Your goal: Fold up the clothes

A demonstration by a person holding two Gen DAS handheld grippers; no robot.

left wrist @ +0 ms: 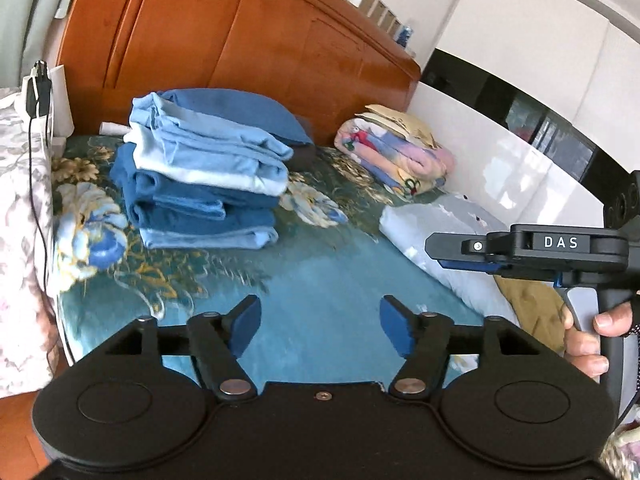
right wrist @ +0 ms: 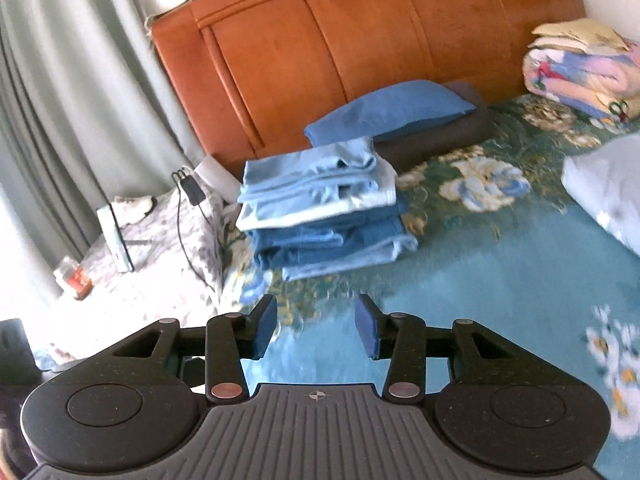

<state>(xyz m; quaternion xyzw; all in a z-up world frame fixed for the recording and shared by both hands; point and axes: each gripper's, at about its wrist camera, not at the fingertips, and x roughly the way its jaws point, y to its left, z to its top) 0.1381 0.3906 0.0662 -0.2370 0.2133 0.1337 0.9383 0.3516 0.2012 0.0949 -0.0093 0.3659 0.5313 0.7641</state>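
While hovering over the bed (left wrist: 320, 272), left hand-held gripper (left wrist: 320, 326) standing spread, pinching nothing; right hand-held gripper (right wrist: 316, 326) standing less widely spread, likewise empty. Lying ahead and to the left of both: stack of folded blue clothes (left wrist: 200, 184), long axis running across the view, well apart from the fingertips. Sitting to the right, nearer the right hand (left wrist: 592, 336): pale blue garment (left wrist: 440, 236), probably being the next piece for folding.
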